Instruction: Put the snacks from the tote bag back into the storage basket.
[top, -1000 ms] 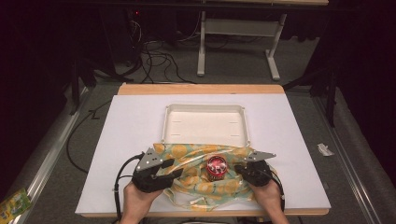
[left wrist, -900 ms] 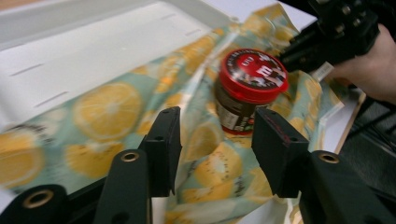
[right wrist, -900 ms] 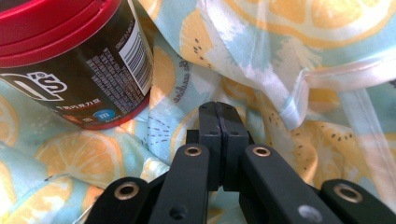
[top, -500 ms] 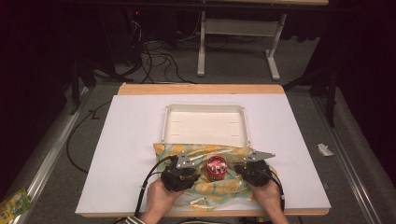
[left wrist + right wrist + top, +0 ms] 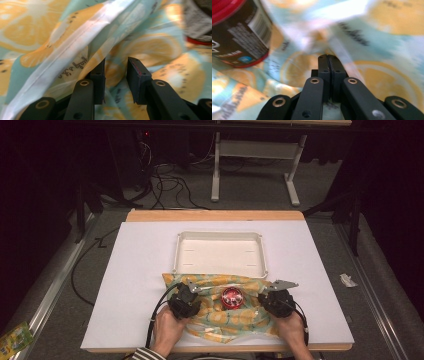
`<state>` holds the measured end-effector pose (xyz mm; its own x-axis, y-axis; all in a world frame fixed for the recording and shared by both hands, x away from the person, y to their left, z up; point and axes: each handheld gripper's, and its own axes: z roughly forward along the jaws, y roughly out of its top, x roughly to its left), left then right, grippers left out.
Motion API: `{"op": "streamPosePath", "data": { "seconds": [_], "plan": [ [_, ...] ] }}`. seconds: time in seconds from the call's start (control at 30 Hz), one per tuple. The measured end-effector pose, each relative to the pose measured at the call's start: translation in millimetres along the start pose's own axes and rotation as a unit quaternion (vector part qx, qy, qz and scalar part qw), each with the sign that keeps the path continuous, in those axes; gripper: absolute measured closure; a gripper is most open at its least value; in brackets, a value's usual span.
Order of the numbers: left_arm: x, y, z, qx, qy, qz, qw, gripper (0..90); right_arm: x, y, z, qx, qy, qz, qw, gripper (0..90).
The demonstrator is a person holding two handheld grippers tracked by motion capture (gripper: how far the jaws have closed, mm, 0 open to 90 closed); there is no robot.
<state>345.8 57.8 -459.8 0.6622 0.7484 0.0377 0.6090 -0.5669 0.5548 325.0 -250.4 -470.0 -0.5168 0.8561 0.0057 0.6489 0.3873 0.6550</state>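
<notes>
overhead, cloth [image 5: 220, 312] meets tray [image 5: 218, 236], unlike close-ups.

rumpled lemon-print cloth [image 5: 235, 312], red-topped can [image 5: 231, 297] on it

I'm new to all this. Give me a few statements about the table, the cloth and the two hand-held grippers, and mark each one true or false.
1. A red-topped can stands on the orange-slice patterned cloth. True.
2. The white rectangular plastic tray holds the can. False: the tray is empty, and the can is on the cloth in front of it.
3. The right gripper has its jaws pressed together. True; whether cloth is pinched between them cannot be told.
4. The left gripper is shut tight. False: a gap shows between its jaws, with cloth behind it.
5. The cloth lies flat and smooth. False: it is rumpled and folded.
</notes>
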Motion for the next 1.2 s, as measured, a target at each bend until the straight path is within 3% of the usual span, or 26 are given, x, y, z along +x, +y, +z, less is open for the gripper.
{"op": "streamPosePath", "data": {
  "seconds": [0.27, 0.4, 0.57, 0.83, 1.2],
  "plan": [
    [7.4, -0.3, 0.2, 0.004, 0.009, -0.007, 0.9999, 74.7, -9.1, -2.5, -2.8, 0.002, -0.019, 0.008, 0.9998, 90.0],
    [10.5, -1.2, -0.8, 0.011, 0.020, 0.009, 0.9997, 89.5, -12.8, -3.4, -4.1, 0.003, -0.029, 0.016, 0.9995, 90.0],
    [12.5, -2.3, -1.2, 0.010, 0.022, 0.016, 0.9996, 90.0, -20.2, -6.7, -6.6, 0.001, -0.039, 0.025, 0.9989, 90.0],
    [21.2, -10.5, -3.6, -0.007, 0.032, 0.009, 0.9994, 90.0, -30.5, -13.1, -10.8, -0.003, -0.050, 0.039, 0.9980, 90.0],
    [29.0, -21.2, -7.4, -0.033, 0.035, -0.002, 0.9989, 90.0, -30.3, -14.7, -11.2, -0.004, -0.054, 0.039, 0.9978, 90.0]
  ]
}}
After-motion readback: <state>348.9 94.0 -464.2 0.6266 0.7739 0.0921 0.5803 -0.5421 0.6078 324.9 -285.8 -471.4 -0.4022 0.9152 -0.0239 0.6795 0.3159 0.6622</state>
